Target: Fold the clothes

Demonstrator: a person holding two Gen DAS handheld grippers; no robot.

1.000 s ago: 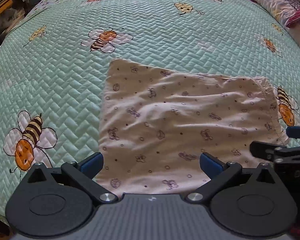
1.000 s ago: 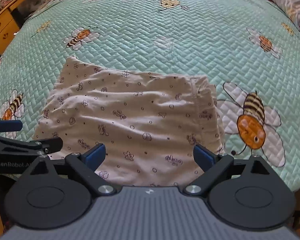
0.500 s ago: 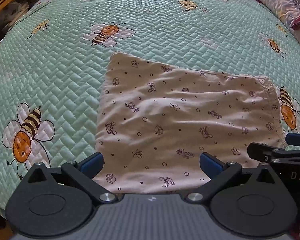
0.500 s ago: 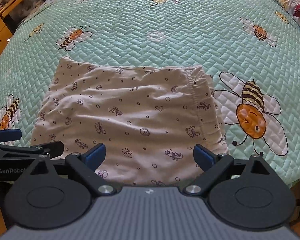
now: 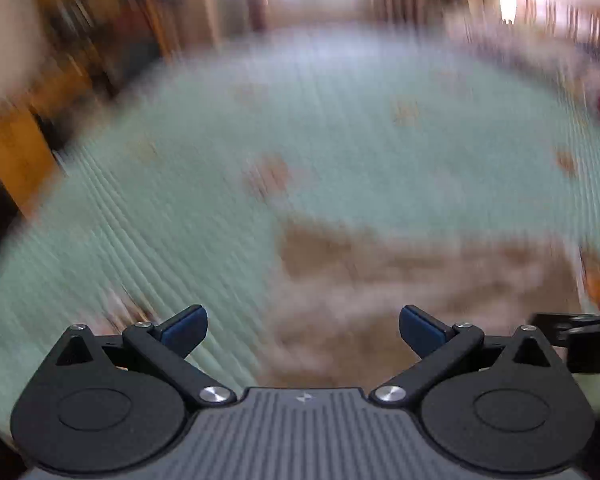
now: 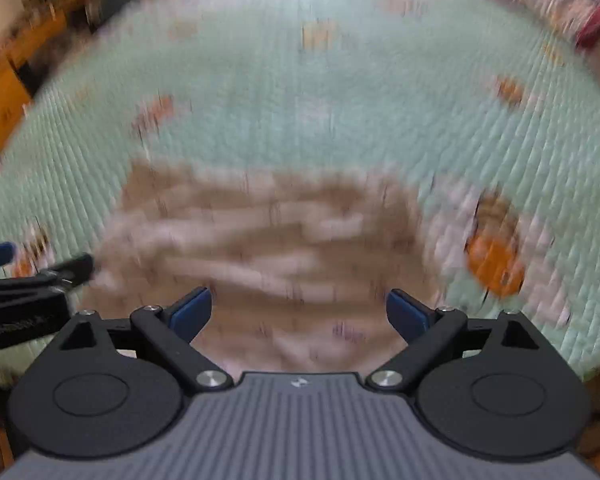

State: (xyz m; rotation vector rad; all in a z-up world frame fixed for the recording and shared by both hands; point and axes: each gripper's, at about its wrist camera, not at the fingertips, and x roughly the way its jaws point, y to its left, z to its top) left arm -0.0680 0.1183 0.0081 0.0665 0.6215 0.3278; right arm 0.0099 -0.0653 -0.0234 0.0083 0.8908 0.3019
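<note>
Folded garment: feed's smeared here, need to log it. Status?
Left gripper and right gripper both open, holding nothing. Folded garment flat on the green quilt. Heavy blur; nothing seen in the way.

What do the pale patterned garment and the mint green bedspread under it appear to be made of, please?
Both now-views are motion-blurred, so this is tentative. The pale patterned garment looks like thin, matte woven or knit cloth: it lies limp with soft creases. The mint green bedspread looks like quilted, padded fabric, with ribbed stitch lines.

We hold our left gripper (image 5: pixel 303 328) and right gripper (image 6: pixel 299 312) side by side, each with fingers spread wide and gripping nothing
</note>
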